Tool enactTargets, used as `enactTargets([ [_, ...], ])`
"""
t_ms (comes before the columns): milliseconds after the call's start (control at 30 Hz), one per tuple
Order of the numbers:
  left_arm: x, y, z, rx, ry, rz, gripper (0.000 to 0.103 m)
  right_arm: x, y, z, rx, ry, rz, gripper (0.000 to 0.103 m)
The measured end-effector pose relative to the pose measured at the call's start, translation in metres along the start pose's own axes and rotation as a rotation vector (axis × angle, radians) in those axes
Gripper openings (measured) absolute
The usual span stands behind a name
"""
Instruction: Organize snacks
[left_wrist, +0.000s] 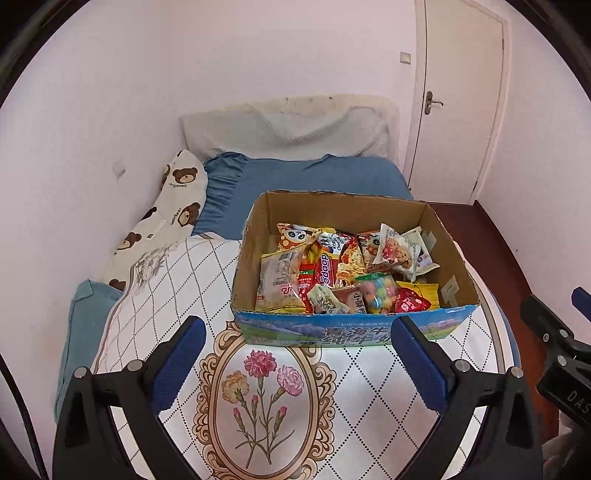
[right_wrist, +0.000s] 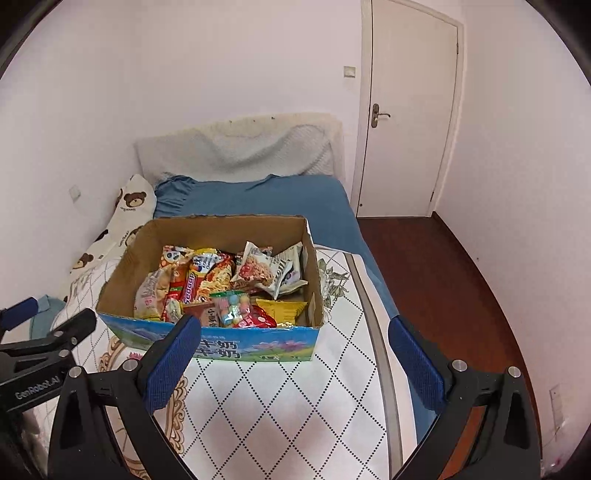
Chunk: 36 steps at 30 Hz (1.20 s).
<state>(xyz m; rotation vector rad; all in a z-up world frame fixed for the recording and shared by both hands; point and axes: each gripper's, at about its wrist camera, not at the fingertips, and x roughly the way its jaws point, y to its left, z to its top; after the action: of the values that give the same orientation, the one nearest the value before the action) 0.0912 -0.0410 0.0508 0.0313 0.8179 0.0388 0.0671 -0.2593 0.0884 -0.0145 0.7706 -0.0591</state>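
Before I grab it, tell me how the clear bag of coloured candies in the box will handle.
The candy bag looks like thin glossy film, so probably slippery and floppy. Loose round pieces inside likely shift, sagging below the pinch. It lies atop other packets, so neighbours may stir.

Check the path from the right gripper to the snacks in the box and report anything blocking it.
Only the cardboard box's low front wall stands between the open right gripper and the snacks. The box top is open, so reaching over the wall looks clear.
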Motion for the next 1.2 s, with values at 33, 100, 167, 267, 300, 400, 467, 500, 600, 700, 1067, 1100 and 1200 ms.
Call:
enactTargets([
  [33,0.001,-0.001,0.0,0.002,-0.001,-0.002,0.103,0.001,0.0,0.0,0.004,0.002,0.004,0.103],
  [100,0.002,0.0,0.0,0.002,-0.001,-0.002,0.103,0.003,0.0,0.0,0.002,0.004,0.003,0.103],
  [167,0.002,0.0,0.0,0.005,-0.003,-0.004,0.103,0.002,0.0,0.0,0.004,0.002,0.005,0.103],
  [267,0.001,0.0,0.001,0.007,-0.002,-0.007,0.103,0.001,0.0,0.0,0.002,-0.003,0.019,0.103],
  [300,0.001,0.0,0.001,0.008,-0.004,-0.005,0.103,0.001,0.0,0.0,-0.001,-0.001,0.019,0.103],
  [400,-0.002,-0.001,0.002,0.015,-0.01,-0.005,0.103,0.001,-0.001,0.0,0.004,0.003,0.025,0.103],
  [467,-0.004,-0.001,0.003,0.017,-0.016,-0.006,0.103,0.001,-0.001,0.0,0.004,0.002,0.021,0.103],
  [500,-0.005,-0.002,0.003,0.019,-0.017,-0.006,0.103,0.001,-0.001,0.0,0.004,0.002,0.024,0.103],
  [600,-0.007,-0.003,0.003,0.023,-0.019,-0.006,0.103,0.002,-0.001,0.0,0.004,0.004,0.026,0.103],
  [700,-0.008,-0.002,0.003,0.016,-0.014,-0.013,0.103,0.001,-0.001,0.0,0.005,0.002,0.024,0.103],
  [1067,-0.007,0.0,0.002,0.021,-0.011,-0.012,0.103,-0.001,-0.002,0.0,0.009,0.006,0.048,0.103],
  [1100,-0.007,0.0,0.002,0.021,-0.012,-0.013,0.103,-0.001,-0.002,0.0,0.009,0.005,0.049,0.103],
  [1200,-0.008,0.001,0.003,0.023,-0.016,-0.013,0.103,-0.002,-0.001,0.0,0.008,0.003,0.051,0.103],
])
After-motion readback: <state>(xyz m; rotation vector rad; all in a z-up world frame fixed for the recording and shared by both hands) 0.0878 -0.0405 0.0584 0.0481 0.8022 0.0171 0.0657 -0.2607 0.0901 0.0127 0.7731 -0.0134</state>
